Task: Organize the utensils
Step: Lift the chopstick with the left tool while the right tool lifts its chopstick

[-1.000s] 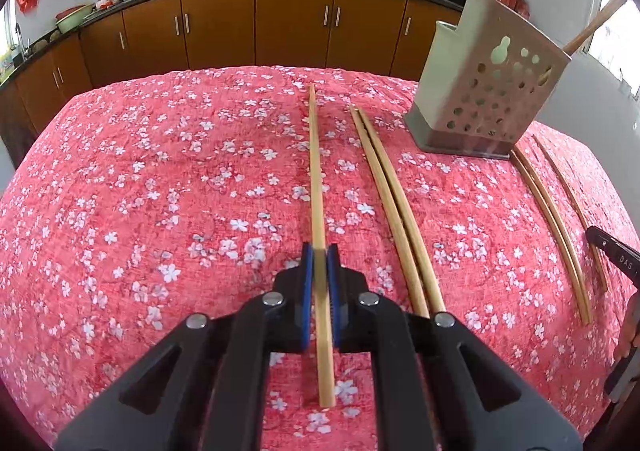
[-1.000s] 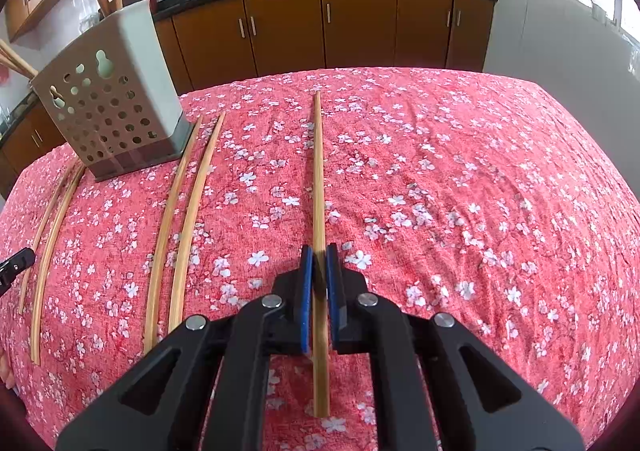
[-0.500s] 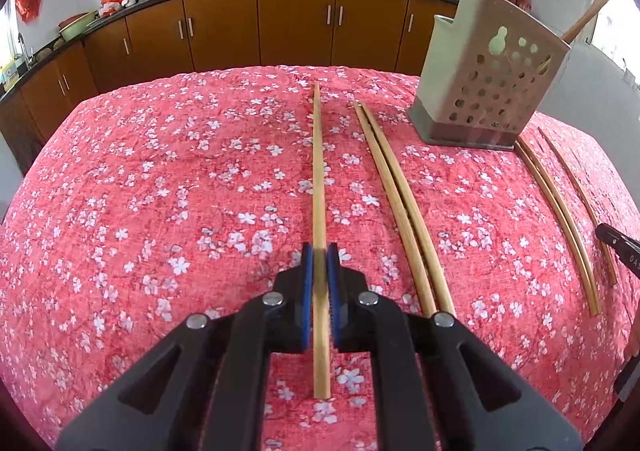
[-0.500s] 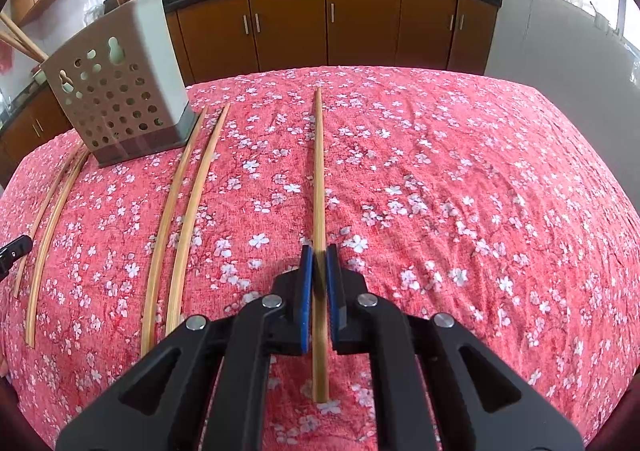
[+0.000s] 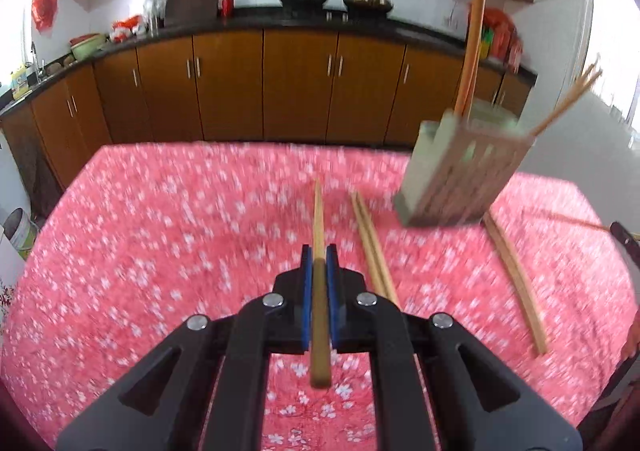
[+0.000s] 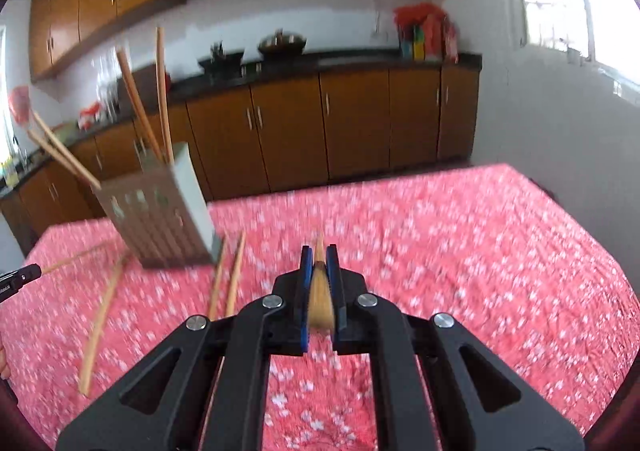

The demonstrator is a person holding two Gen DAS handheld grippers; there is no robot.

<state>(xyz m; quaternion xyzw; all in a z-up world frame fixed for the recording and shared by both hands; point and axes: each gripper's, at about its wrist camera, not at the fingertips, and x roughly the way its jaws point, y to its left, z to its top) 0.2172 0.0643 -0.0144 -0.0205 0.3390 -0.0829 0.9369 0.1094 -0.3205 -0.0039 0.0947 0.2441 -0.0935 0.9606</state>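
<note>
Chopsticks pinched lengthwise, one in my left gripper [image 5: 319, 271] and one in my right gripper [image 6: 319, 271], butt ends rearward, for dropping tip-first into holder [image 5: 460, 175] at two o'clock.

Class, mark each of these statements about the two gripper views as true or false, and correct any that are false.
1. The left gripper is shut on a chopstick. True.
2. The utensil holder has no chopsticks in it. False: several stand in it.
3. The tablecloth is red with white flowers. True.
4. The right gripper is open and holds nothing. False: it is shut on a chopstick.
5. A pair of chopsticks lies on the cloth right of the left gripper. True.
</note>
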